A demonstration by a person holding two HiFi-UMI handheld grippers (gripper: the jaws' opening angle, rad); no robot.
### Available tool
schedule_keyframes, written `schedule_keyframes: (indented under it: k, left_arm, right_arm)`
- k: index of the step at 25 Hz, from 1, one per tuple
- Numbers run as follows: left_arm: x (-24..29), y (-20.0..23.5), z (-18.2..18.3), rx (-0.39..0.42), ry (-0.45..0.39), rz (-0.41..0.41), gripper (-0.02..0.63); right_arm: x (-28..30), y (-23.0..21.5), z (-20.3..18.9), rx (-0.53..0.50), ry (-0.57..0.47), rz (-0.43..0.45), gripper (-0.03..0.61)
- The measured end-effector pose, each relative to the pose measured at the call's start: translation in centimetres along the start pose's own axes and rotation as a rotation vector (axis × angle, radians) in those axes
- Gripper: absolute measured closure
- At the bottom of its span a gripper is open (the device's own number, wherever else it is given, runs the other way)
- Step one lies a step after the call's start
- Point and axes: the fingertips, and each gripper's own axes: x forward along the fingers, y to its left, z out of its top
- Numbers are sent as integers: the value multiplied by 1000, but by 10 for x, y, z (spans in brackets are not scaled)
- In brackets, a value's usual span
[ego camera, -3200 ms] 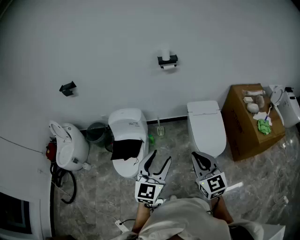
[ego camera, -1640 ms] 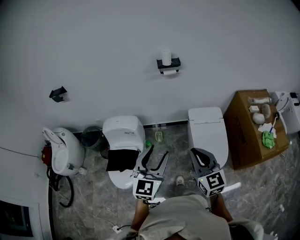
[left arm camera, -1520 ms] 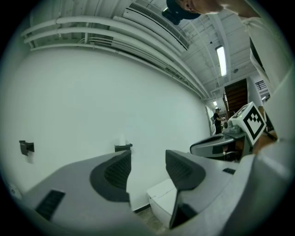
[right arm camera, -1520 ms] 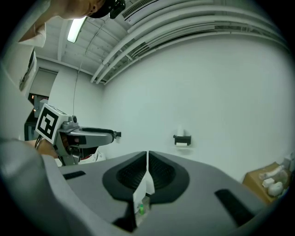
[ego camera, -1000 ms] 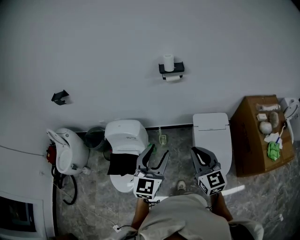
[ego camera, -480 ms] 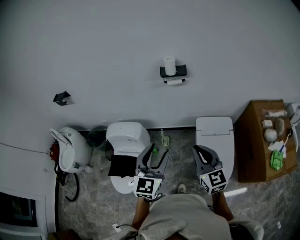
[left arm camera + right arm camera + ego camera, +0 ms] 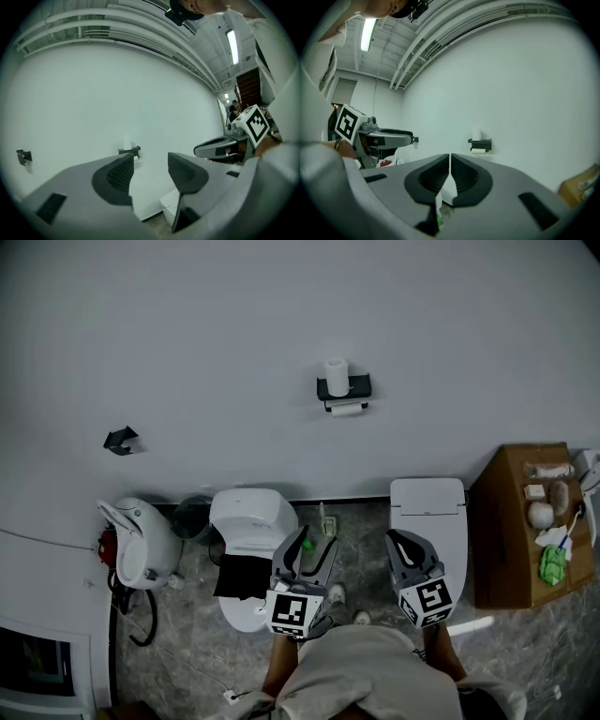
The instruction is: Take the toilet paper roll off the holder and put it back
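Observation:
A white toilet paper roll (image 7: pixel 336 374) stands upright on top of a black wall holder (image 7: pixel 344 388), and a second roll (image 7: pixel 347 410) hangs under it. Both are far ahead, high on the white wall. My left gripper (image 7: pixel 316 542) is held level in front of the person, open, with a clear gap and nothing between its jaws. In the left gripper view the holder (image 7: pixel 130 151) shows just past the left finger. My right gripper (image 7: pixel 396 540) is shut, its pads touching, empty. In the right gripper view the holder (image 7: pixel 480 142) sits to the right of the jaws.
Two white toilets stand against the wall: the left one (image 7: pixel 251 521) has a black cloth (image 7: pixel 242 576) on it, the right one (image 7: pixel 428 512) is closed. A cardboard box (image 7: pixel 516 521) with small items is at right. A white appliance (image 7: pixel 141 540) and a bin (image 7: pixel 192 517) are at left.
The person has stepped along the floor between the two toilets, carrying both grippers; the wall holder sits lower in the head view. Neither gripper's jaws have visibly changed.

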Motion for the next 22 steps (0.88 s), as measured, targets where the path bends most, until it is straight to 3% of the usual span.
schedule_keyframes:
  k: [22]
  left_arm:
    - [77, 60, -5, -28, -53, -79, 377]
  right_arm:
    - [78, -32, 11, -22, 28, -87, 571]
